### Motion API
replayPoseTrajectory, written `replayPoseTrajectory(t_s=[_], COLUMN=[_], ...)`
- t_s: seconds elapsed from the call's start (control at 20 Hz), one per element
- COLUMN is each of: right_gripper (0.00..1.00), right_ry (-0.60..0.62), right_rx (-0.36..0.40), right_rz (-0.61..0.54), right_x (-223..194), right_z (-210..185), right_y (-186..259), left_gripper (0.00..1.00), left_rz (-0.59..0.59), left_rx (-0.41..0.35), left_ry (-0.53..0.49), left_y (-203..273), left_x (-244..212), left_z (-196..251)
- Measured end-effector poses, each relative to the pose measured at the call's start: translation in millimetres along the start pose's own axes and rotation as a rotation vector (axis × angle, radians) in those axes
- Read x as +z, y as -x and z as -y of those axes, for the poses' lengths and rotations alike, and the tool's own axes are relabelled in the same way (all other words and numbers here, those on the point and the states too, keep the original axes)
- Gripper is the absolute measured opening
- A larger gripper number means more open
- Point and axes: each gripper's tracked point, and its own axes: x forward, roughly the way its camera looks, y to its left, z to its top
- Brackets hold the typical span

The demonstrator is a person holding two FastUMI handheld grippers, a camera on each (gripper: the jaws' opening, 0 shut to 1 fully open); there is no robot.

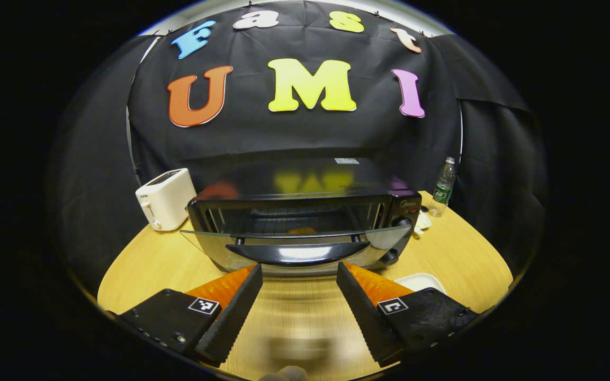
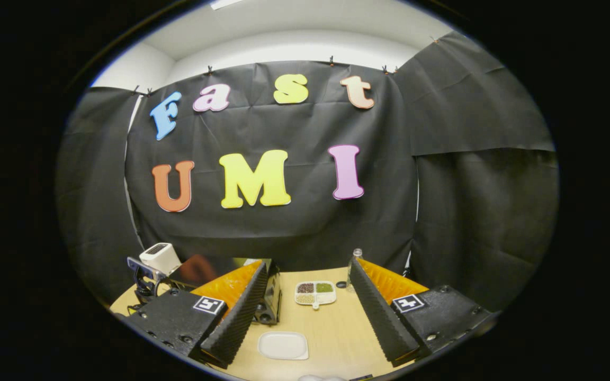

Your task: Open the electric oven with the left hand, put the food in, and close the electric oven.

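While spread wide and empty, left gripper (image 1: 298, 272) just before the half-lowered door handle (image 1: 295, 253) of the electric oven (image 1: 305, 225).

In the left gripper view the electric oven (image 1: 305, 222) stands across the middle of the frame, its glass door (image 1: 297, 235) partly dropped forward, leaving a gap along the top edge through which the rack shows. Bare desk (image 1: 294, 312) lies between the door handle and the spread fingers (image 1: 231, 312) at the bottom. A white toaster (image 1: 164, 198) closes off the left side; a bottle (image 1: 444, 186) stands near the oven at right. In the right gripper view an empty white plate (image 2: 283, 345) lies low in the middle, a divided tray (image 2: 315, 292) beyond it, with open desk between them. The oven's side blocks the lower left.
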Motion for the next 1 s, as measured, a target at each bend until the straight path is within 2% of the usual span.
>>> replayPoseTrajectory(t_s=[0.25,0.3,0.4,0.45,0.65,0.75,0.85,0.95,1.0], right_gripper=[1.0,0.96,0.96,1.0,1.0,0.96,1.0,0.96,1.0], right_ry=[0.0,0.0,-0.003,-0.003,-0.005,-0.007,-0.013,-0.013,-0.015], right_rx=[0.003,0.001,-0.002,-0.003,0.003,0.001,0.004,0.007,0.013], right_rz=[-0.006,-0.005,-0.009,-0.012,-0.022,-0.024,-0.023,-0.02,-0.013], right_x=[-2.3,-2.9,-3.4,-4.0,-6.7,-6.8,-5.6,-2.9,0.2], right_z=[0.4,1.3,2.5,2.7,2.9,3.5,2.6,1.0,-1.5], right_y=[-1.3,-2.1,-3.1,-3.8,-4.7,-5.6,-5.1,-5.7,-5.1], left_gripper=[0.93,0.93,0.93,0.93,0.93,0.95,0.95,0.95,0.95], left_rz=[0.051,0.057,0.065,0.059,0.064,0.062,0.068,0.081,0.097], left_rx=[0.012,0.009,0.014,0.013,0.028,0.028,0.043,0.047,0.047], left_ry=[0.007,0.01,0.005,0.001,0.005,0.004,0.001,0.01,0.009], left_y=[-13.8,-16.0,-22.6,-27.1,-33.8,-32.5,-28.3,-16.3,-7.8], left_x=[25.1,27.6,31.4,32.7,35.1,34.4,37.6,44.4,53.3], left_z=[-1.2,0.4,0.6,1.2,-1.3,-1.7,-7.4,-8.5,-9.4])
